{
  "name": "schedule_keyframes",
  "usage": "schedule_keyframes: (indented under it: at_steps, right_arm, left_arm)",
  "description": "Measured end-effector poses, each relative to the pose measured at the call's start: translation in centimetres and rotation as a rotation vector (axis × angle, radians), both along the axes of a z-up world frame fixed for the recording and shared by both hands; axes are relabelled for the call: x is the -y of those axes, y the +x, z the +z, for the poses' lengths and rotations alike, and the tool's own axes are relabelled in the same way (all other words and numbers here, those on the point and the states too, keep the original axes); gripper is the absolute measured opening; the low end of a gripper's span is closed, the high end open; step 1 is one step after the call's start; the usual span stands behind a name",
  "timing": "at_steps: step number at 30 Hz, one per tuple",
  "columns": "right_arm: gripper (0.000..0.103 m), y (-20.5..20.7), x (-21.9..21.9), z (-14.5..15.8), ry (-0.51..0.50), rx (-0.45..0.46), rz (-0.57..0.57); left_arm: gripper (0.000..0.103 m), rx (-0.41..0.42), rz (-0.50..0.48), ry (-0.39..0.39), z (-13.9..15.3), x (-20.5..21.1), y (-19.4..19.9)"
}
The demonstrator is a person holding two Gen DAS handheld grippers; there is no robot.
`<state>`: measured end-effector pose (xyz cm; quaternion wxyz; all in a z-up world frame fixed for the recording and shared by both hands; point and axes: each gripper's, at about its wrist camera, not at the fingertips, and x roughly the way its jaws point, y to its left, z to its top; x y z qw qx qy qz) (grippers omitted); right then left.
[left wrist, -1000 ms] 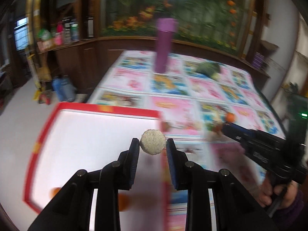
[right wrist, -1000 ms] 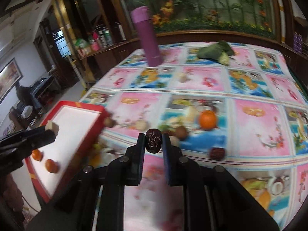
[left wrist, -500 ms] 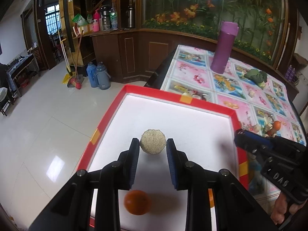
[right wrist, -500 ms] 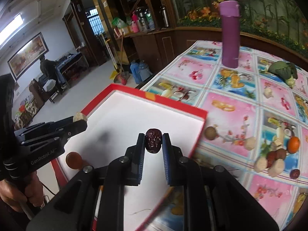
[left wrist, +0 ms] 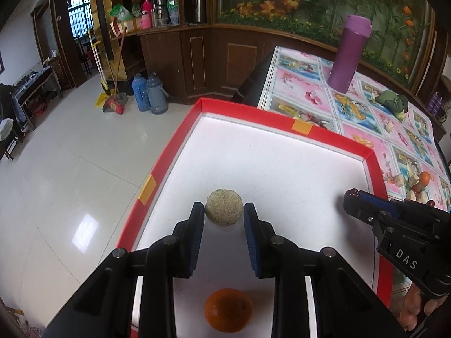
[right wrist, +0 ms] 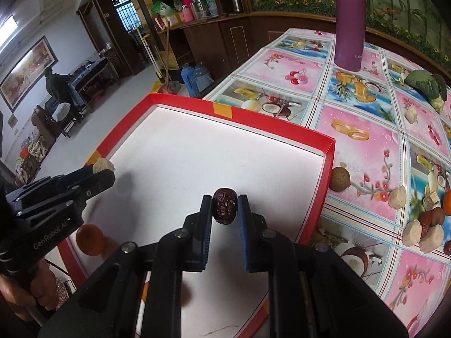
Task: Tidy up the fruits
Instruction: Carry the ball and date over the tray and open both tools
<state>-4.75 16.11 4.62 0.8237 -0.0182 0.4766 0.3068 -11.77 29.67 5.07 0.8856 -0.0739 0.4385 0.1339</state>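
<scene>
The left gripper [left wrist: 224, 215] pinches a beige ball [left wrist: 223, 207] over the red tray [left wrist: 332, 136]. An orange [left wrist: 228, 309] lies below it.

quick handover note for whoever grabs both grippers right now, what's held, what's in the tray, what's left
Left gripper: shut on the beige ball, over the red tray.
Right gripper: shut on the dried date, also over the tray.
Done: an orange lies in the tray.
Left: release both items, then fetch the pile of fruits and the brown ball on the tablecloth.
</scene>
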Motion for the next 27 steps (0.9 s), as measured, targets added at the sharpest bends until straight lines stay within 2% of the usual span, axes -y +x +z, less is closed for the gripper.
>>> schedule_keyframes:
  at_steps: [8,13,15,16,17,18,20,24,27]
  right_arm:
    - [0.020,0.5,-0.2,-1.2,-0.030,-0.038,-0.014]
    - [0.020,0.3,-0.3,-1.2,-0.049,-0.031,-0.010]
    - [0.022,0.3,-0.3,-1.2,-0.051,-0.033,-0.006]
    - [0.022,0.3,-0.3,-1.1,-0.052,-0.037,-0.002]
    - [0.025,0.3,-0.3,-1.0,-0.052,-0.043,0.005]
    - [0.027,0.3,-0.2,-0.9,-0.048,-0.046,0.009]
    - [0.031,0.3,0.3,-0.3,-0.023,-0.035,0.007]
    - [0.052,0.2,2.7,1.9,0.060,0.035,-0.022]
    - [0.053,0.2,5.0,3.5,0.094,0.082,-0.058]
  left_arm:
    - [0.028,-0.048,0.025,-0.022,-1.4,-0.8,0.1]
    - [0.029,-0.056,0.023,-0.012,-1.3,-0.8,0.1]
    - [0.036,-0.062,0.021,-0.016,-1.3,-0.8,0.1]
    - [0.046,-0.068,0.025,-0.010,-1.3,-0.7,0.1]
    - [0.055,-0.066,0.031,0.004,-1.1,-0.6,-0.1]
    - [0.057,-0.061,0.032,0.012,-1.0,-0.5,-0.1]
    - [0.057,-0.054,0.032,0.031,-0.7,-0.2,-0.3]
    - [0.058,-0.029,0.016,0.039,0.3,0.7,-0.3]
    - [0.059,-0.009,-0.001,0.044,1.2,1.7,-0.2]
